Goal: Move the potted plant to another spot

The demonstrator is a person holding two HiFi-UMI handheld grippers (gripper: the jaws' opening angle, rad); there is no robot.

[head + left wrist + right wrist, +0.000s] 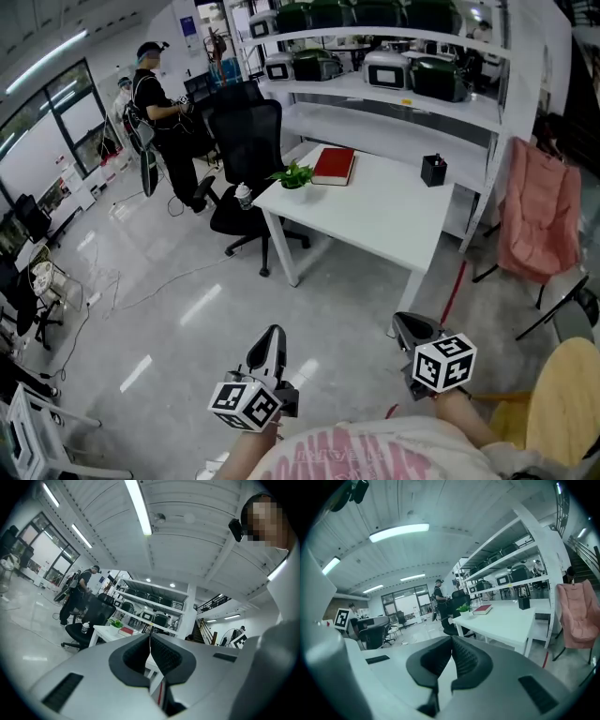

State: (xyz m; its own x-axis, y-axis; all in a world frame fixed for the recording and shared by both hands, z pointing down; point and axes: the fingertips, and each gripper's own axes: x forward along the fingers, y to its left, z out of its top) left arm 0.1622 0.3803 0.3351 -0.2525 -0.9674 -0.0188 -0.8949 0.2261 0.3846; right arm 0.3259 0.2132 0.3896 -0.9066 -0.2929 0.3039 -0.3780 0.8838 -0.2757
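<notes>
A small potted plant (294, 176) with green leaves in a white pot stands at the far left corner of the white table (394, 217), beside a red book (334, 165). It shows small in the left gripper view (115, 625) and in the right gripper view (463, 609). Both grippers are held low over the floor, well short of the table. My left gripper (273, 337) is shut with nothing between its jaws. My right gripper (405, 323) is shut and empty as well.
A black pen holder (433, 170) stands at the table's back edge. A black office chair (246, 159) with a bottle on its seat sits left of the table, a person (161, 112) behind it. Shelving with machines is behind, a pink folding chair (537, 214) to the right.
</notes>
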